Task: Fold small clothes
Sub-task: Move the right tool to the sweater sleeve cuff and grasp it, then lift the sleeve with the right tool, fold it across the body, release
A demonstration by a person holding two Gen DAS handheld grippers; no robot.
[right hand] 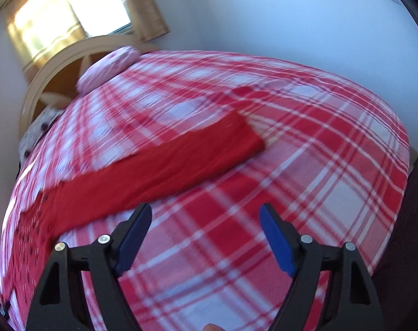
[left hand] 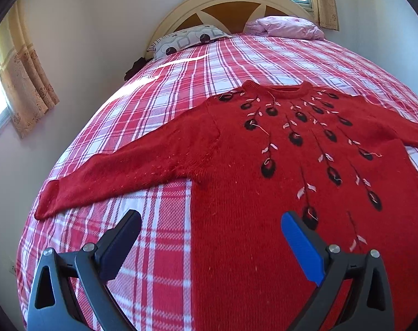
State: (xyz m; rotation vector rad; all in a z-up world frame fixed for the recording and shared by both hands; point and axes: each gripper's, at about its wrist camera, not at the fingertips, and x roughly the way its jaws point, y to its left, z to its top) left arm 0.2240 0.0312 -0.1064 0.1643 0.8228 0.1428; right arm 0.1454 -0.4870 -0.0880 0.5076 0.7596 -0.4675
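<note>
Sweater [left hand: 264, 165], one red knit, is lying flat on the plaid bed [left hand: 159, 248], front up. Ahead of the left gripper [left hand: 211, 220] its left sleeve is stretching off to the left of the spread fingers [left hand: 302, 248], the body beyond the right finger. Two pillows, one patterned [left hand: 189, 40] and one pink [left hand: 286, 27], are resting far ahead. The right gripper [right hand: 204, 220] is hanging with fingers apart, holding nothing, one sleeve [right hand: 181, 162] lying just beyond its left finger.

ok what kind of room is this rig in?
Almost certainly a home bedroom: a bed with a red plaid cover, an arched headboard with pillows against it, and curtained windows. The red sweater lies spread flat on the bed.
</note>
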